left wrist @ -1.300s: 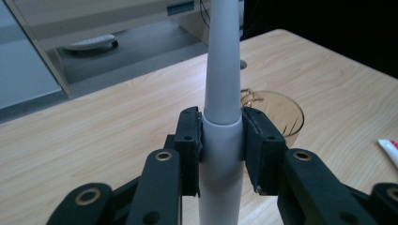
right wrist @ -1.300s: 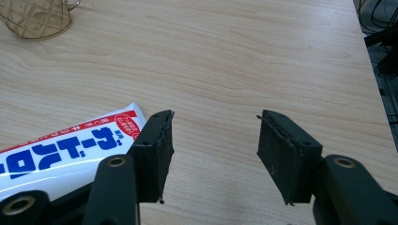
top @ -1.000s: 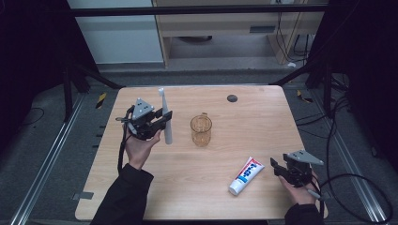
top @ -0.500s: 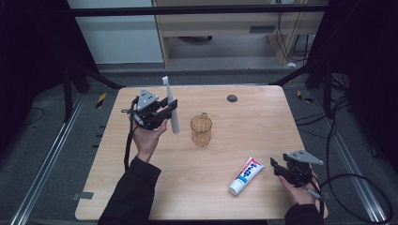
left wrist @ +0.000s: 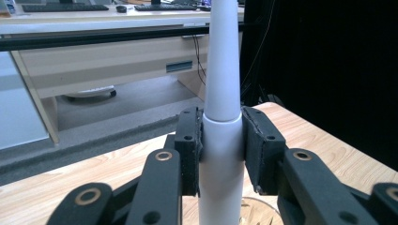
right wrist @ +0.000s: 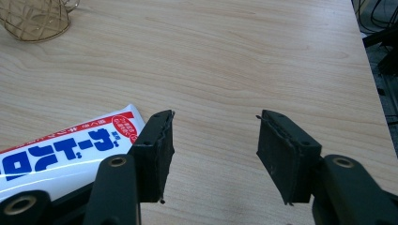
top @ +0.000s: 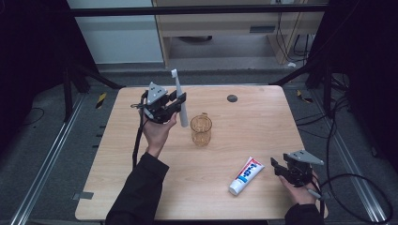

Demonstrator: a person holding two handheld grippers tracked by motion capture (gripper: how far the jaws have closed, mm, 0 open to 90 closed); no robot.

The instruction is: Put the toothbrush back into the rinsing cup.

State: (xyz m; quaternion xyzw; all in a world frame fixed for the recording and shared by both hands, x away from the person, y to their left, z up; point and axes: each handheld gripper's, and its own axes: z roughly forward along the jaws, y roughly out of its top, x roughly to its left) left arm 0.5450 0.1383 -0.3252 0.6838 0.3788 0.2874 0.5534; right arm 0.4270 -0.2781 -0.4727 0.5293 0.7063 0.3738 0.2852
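I hold my left tongs (top: 179, 99) raised above the far left part of the pale wooden surface (top: 253, 126), and their black pads pinch the handle of a white electric toothbrush (top: 179, 101) from both sides. The toothbrush stands nearly upright, brush head at the top, tilted slightly away from me. In the left gripper view the toothbrush's (left wrist: 221, 117) thick white body sits squarely between the two pads, with its tapered neck rising above them.

Compared with a second ago, my left hand (top: 157, 131) has carried the toothbrush a little higher and toward the right, so its lower end now hangs just beside and above the amber see-through glass mug (top: 201, 130), which stands in the middle of the surface where it stood before. I think the toothbrush is clear of the mug's rim, though the high view is too small to be sure.

My right tongs (top: 277, 167) rest near the right front corner, unmoved, their pads spread apart with nothing between them. Just to their left lies a white toothpaste tube with blue and red lettering (top: 246, 174), flat on the surface and in the same place as before; in the right gripper view the tube (right wrist: 61, 152) lies beside one pad, outside the gap.
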